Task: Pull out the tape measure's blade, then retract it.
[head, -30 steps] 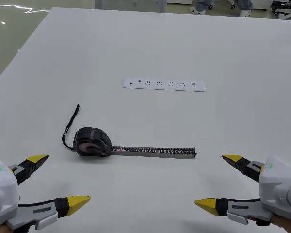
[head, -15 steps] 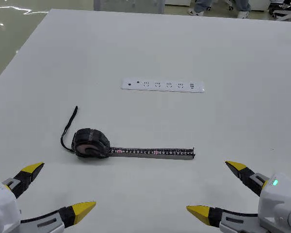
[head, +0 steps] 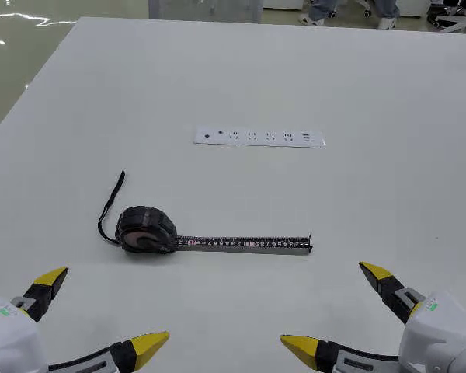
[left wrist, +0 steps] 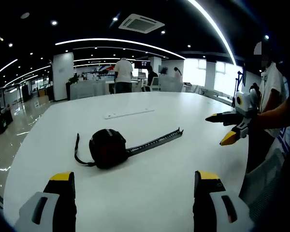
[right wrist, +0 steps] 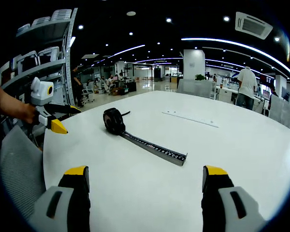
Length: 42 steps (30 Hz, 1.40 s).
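Both sets of jaws are spread wide, holding nothing: left gripper, right gripper. The tape measure sits on the tabletop just ahead of them, roughly between the two, with its blade pulled out toward the right gripper's side.

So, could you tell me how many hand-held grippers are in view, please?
2: the left hand-held gripper low left in the head view, the right hand-held gripper low right, both open.

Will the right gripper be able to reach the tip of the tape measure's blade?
Probably yes. The right gripper is open, and only white table lies between it and the blade's tip.
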Motion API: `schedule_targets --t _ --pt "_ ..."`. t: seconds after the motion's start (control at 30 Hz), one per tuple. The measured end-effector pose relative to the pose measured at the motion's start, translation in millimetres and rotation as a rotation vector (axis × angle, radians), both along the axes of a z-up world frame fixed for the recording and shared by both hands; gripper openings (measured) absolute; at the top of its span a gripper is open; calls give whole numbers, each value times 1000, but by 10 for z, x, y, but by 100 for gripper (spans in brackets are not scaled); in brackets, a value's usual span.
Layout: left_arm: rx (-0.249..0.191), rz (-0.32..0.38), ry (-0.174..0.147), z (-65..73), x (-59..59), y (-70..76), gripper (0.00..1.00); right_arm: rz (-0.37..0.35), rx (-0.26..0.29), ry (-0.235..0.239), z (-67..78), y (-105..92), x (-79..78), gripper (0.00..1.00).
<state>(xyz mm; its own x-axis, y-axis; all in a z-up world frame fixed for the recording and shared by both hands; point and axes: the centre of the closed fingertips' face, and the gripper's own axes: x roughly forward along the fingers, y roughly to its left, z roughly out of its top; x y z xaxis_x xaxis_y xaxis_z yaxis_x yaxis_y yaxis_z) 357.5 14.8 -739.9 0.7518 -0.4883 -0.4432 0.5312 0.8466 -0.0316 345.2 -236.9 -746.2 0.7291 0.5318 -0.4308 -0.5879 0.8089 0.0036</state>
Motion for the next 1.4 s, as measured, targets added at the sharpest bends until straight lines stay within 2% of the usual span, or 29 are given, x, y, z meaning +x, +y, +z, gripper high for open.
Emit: schedule_targets --t 0.17,0.23,0.6,0.93,1.4 --pt "1 18 16 -27 -29 -19 100 -20 14 6 4 25 -9 100" --pt "-2 51 1 9 -20 -17 100 -19 14 8 -6 75 -43 100" --pt "-1 104 -11 60 17 -22 100 -21 21 14 -12 129 -82 100" --pt "2 112 -21 92 8 -73 100 -17 17 14 -5 126 -73 100" --pt "25 129 -32 107 64 -117 100 -10 14 35 -61 76 -87 97"
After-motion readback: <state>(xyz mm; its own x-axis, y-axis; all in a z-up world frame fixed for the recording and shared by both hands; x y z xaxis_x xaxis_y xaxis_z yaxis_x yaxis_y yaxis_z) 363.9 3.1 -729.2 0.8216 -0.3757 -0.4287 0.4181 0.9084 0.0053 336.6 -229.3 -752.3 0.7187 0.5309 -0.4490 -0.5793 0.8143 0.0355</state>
